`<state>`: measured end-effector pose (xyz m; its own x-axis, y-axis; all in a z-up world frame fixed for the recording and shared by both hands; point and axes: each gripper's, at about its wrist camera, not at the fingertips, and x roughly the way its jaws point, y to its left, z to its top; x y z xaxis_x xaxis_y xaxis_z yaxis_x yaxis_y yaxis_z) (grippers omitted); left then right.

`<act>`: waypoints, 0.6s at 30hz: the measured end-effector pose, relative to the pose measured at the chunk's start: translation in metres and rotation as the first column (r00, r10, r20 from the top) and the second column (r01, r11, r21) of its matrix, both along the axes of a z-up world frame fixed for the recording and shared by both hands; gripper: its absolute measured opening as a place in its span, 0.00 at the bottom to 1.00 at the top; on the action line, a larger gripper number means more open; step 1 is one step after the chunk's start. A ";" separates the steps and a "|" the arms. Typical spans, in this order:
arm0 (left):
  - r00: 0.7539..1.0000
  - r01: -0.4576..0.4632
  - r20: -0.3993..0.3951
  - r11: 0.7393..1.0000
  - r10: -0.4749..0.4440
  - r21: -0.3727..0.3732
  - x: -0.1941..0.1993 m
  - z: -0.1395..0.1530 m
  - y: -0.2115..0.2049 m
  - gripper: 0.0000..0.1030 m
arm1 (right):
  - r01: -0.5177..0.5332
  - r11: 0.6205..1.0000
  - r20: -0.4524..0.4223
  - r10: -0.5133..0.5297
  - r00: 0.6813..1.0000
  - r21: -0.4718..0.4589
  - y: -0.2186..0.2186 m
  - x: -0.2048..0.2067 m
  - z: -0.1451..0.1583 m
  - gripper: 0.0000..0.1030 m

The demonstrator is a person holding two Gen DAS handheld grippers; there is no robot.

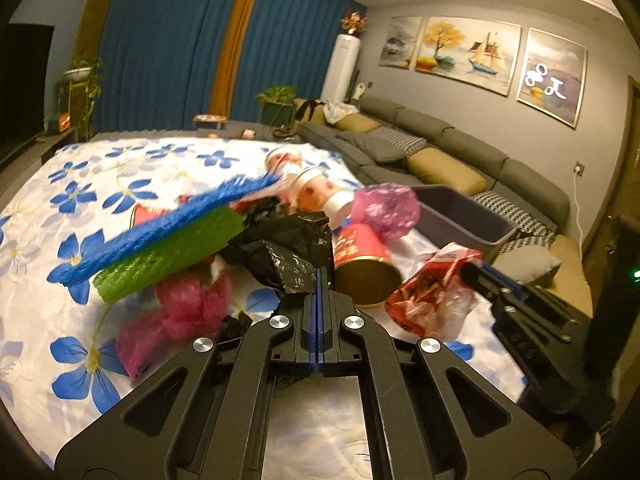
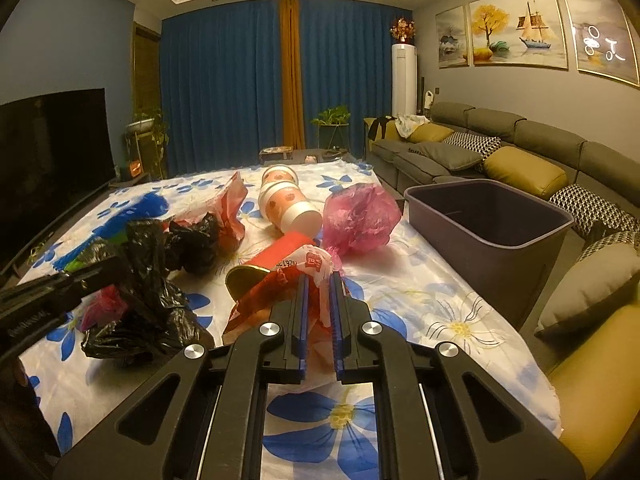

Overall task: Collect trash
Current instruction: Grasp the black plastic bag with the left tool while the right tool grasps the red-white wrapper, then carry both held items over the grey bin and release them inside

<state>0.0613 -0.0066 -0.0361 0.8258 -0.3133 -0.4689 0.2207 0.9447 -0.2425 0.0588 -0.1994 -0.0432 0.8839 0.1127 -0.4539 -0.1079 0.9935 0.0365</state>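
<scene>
A bench (image 2: 460,312) draped in a white cloth printed with blue flowers is filling the middle of a living room, with blue curtains (image 2: 224,88) hanging on the far wall, a dark television (image 2: 52,148) standing at the left and a long grey sofa (image 2: 520,148) with mustard cushions running along the right under framed paintings (image 2: 516,32). A grey plastic bin (image 2: 488,216) is sitting at the right edge of the bench, near the sofa, and what shows of its inside is looking bare. The trash is lying scattered across the cloth to the left of it: two paper cups (image 2: 288,204) lying on their sides toward the far end, a crumpled pink bag (image 2: 360,216) just beside them, a red cup (image 1: 362,258) with a gold inside tipped over nearer, and blue and green foam mesh sleeves (image 1: 168,236) lying at the left. The left gripper (image 1: 319,280) is showing its fingers pressed fully together, pinching the edge of a crumpled black plastic bag (image 1: 288,248) at the tips. The right gripper (image 2: 319,284) is clamping a red and white snack wrapper (image 2: 288,284) between its fingers, which are standing nearly closed, just right of the black bag.
</scene>
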 end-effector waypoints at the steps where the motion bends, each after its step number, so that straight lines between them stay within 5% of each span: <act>1: 1.000 0.006 0.009 1.000 -0.006 -0.001 -0.002 0.004 -0.001 0.00 | 0.002 1.000 0.004 -0.002 1.000 0.001 0.000 -0.002 0.001 0.10; 18: 0.989 0.118 0.101 0.988 -0.108 -0.100 -0.008 0.074 0.005 0.00 | 0.036 0.999 0.062 -0.038 0.997 0.028 -0.020 -0.022 0.018 0.10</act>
<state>0.0536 -0.0018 0.0377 0.8213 -0.4508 -0.3496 0.3515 0.8826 -0.3122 0.0368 -0.2192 -0.0256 0.9140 0.0909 -0.3953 -0.0741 0.9956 0.0576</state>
